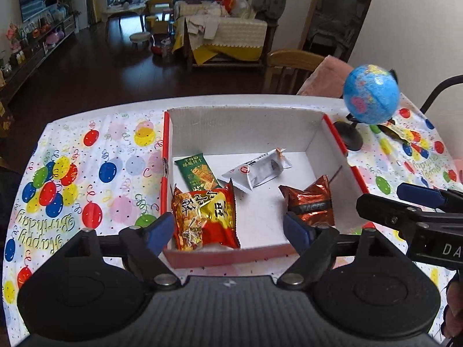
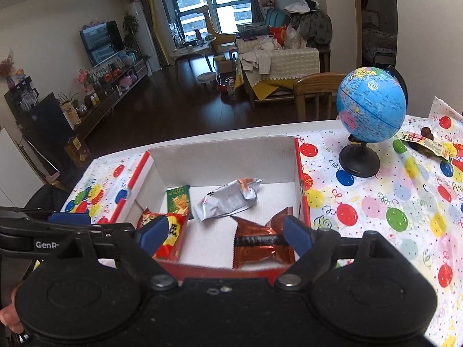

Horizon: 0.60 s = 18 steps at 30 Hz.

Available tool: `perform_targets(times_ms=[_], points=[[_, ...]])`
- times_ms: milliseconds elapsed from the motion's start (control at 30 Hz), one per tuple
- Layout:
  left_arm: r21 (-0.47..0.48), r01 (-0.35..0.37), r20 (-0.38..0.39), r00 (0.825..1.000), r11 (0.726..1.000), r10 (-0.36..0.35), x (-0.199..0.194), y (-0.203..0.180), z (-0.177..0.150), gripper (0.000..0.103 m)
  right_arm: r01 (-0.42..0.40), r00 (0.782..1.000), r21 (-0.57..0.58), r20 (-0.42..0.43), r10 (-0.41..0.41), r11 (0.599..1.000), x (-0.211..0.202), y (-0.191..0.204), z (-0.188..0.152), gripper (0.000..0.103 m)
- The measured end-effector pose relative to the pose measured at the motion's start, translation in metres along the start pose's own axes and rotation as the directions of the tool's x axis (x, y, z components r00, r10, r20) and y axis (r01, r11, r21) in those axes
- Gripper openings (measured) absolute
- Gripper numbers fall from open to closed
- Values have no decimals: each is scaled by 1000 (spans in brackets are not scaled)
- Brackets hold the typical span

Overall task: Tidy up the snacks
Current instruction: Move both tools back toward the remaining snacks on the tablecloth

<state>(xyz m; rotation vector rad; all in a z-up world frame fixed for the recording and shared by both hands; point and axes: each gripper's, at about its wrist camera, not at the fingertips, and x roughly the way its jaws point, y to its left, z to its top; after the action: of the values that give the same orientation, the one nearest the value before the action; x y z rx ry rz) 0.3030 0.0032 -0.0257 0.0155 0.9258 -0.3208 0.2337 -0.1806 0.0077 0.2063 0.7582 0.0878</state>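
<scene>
A shallow cardboard box [image 1: 246, 127] with red outer sides and a white inside sits on a counter [image 1: 86, 156] covered in a balloon-print birthday cloth. 4 snack packets lie in it: a red-and-yellow packet [image 1: 204, 217] at the near left corner, a green biscuit packet [image 1: 198, 173] just behind it, a silver packet [image 1: 256, 170] toward the middle, and a copper foil packet [image 1: 309, 202] at the near right.

The left gripper [image 1: 228, 231] hangs over the box's near edge with its blue-padded fingers spread wide apart — nothing is between them. The right gripper [image 2: 222, 235] hangs beside it, likewise spread and holding nothing.

To the right of the box stands a small blue globe [image 2: 371, 104] on a black base, and beyond it another wrapped snack [image 2: 422, 141] lies on the cloth.
</scene>
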Motion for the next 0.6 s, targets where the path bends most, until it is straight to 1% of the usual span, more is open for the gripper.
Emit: perform_targets(times_ms=[233, 333, 367, 400, 533, 600], points=[[-21, 58, 11, 998, 998, -58, -28, 6, -20, 88, -23, 1000, 7, 15, 23, 1000, -26, 11, -16, 89], [-24, 73, 36, 997, 997, -72, -42, 7, -31, 95, -28, 999, 15, 22, 28, 999, -37, 13, -26, 90], [-25, 77, 41, 996, 997, -76, -46, 8, -35, 100, -29, 999, 16, 24, 29, 999, -41, 13, -30, 90], [-29, 81, 46, 996, 996, -80, -50, 8, -39, 102, -31, 999, 18, 25, 31, 999, -44, 14, -34, 90], [-34, 85, 44, 996, 996, -83, -62, 10, -58, 102, -37, 999, 32, 25, 36, 999, -56, 15, -53, 92], [-25, 84, 37, 996, 996, -83, -66, 9, -70, 102, -37, 999, 46, 25, 36, 998, -62, 15, -66, 96]])
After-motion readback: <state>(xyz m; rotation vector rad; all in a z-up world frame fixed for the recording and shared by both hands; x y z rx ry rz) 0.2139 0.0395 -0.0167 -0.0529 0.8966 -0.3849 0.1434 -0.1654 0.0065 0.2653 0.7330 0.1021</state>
